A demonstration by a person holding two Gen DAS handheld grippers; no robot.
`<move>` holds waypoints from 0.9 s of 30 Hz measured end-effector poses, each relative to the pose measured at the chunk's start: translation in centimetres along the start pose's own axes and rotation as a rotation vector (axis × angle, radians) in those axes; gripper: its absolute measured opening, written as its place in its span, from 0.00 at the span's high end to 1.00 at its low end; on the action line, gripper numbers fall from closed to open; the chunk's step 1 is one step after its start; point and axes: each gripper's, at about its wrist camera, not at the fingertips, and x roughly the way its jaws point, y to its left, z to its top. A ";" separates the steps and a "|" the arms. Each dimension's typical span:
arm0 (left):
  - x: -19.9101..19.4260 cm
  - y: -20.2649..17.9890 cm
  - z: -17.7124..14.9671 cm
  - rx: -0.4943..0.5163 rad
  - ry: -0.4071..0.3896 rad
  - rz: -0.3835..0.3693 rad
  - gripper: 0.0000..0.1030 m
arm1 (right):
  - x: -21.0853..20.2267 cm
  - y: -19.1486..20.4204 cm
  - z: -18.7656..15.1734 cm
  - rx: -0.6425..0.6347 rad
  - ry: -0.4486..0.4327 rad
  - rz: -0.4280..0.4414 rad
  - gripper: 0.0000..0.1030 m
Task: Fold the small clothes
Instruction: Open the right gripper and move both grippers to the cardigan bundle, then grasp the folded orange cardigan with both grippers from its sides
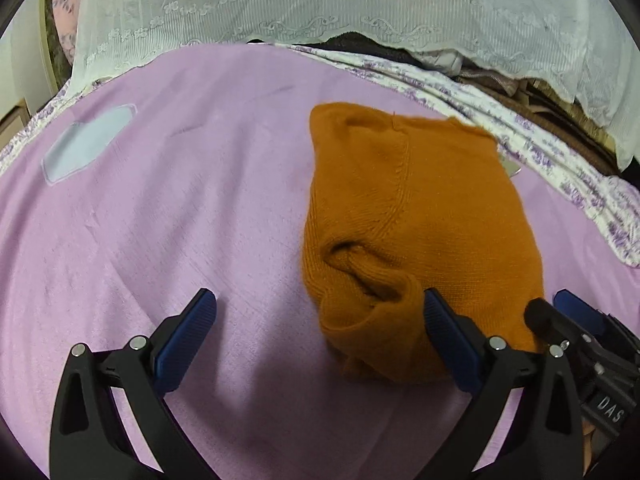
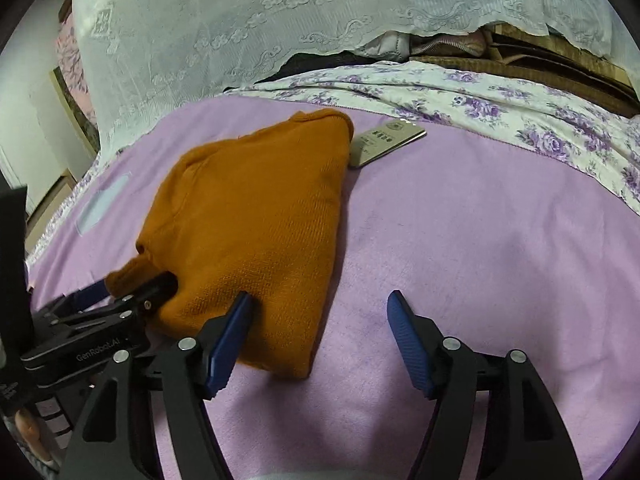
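Garment: an orange knitted piece (image 1: 404,216) lay folded into a compact bundle on the bed, on the lilac blanket (image 1: 180,220), toward the far edge of the blanket.
Near end of garment: one rolled flap bulged up and left a dark hollow beside it.
Far end of garment: it narrowed to a rounded corner, close to the floral sheet (image 2: 500,104).
Card: a small pale tag (image 2: 384,140) lay flat on the blanket, touching the far right corner of the garment.
Left gripper (image 1: 320,328): its jaws stood wide apart and held nothing; the right blue pad (image 1: 444,332) touched the near edge of the garment, the left pad rested over bare blanket.
Right gripper (image 2: 320,332): its jaws were also spread and empty; the left blue pad (image 2: 228,340) lay against the near right edge of the garment, the other pad was over bare blanket.
Patch: a pale blue patch (image 1: 88,144) sat on the blanket, well apart to the left of the garment.
Behind the bed: a white lace cloth (image 1: 320,4) hung over a pile of things.
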 end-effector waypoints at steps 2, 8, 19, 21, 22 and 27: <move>-0.9 0.6 0.3 -0.019 -0.020 -0.033 0.04 | -0.8 -0.1 0.2 0.001 -0.021 0.001 0.31; -2.7 3.0 1.3 -0.095 -0.042 -0.096 0.04 | -3.1 -0.8 1.2 0.034 -0.071 0.041 0.31; 0.0 5.7 2.3 -0.252 0.121 -0.400 0.04 | -5.1 -3.3 2.7 0.140 -0.104 0.156 0.24; 1.3 5.6 2.1 -0.268 0.164 -0.431 0.04 | -4.1 -3.8 2.5 0.160 -0.077 0.180 0.24; 1.9 5.5 2.0 -0.278 0.178 -0.440 0.04 | -3.7 -3.9 2.4 0.167 -0.065 0.186 0.24; 2.3 5.1 2.4 -0.302 0.183 -0.544 0.04 | -1.7 -4.4 2.1 0.207 -0.007 0.249 0.24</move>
